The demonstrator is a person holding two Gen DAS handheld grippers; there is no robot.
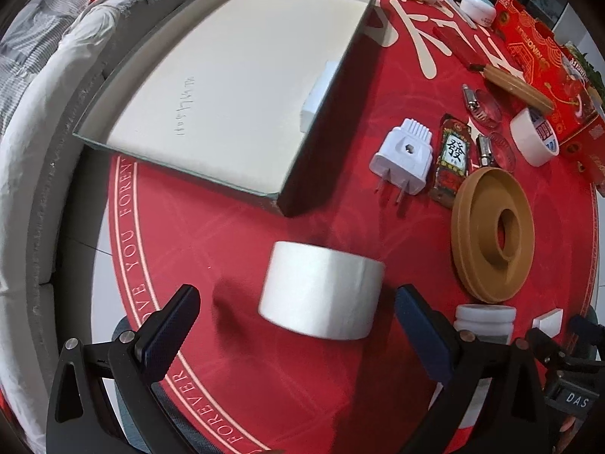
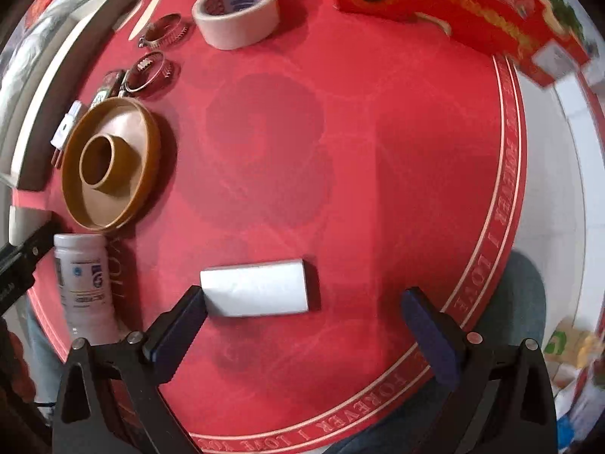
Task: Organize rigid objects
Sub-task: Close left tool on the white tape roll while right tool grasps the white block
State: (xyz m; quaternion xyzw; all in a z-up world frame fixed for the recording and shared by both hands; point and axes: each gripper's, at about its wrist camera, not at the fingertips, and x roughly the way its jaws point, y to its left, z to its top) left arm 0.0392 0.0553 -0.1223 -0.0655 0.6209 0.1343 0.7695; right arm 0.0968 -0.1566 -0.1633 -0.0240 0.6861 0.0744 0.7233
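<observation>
- Roll of clear tape [image 1: 321, 293] standing on its rim on the red worktop [image 1: 234, 234], just ahead of the left claw [image 1: 298, 314], between its fingertips but untouched; roll axis pointing forward and slightly left.
- Left claw spread wide, holding nothing.
- Open box [image 1: 211, 87] farther ahead and left of that claw.
- White block [image 2: 257, 291] lying crosswise ahead of the right claw [image 2: 306, 316], nearer its left finger [image 2: 177, 325].
- Right claw likewise wide apart, empty.
</observation>
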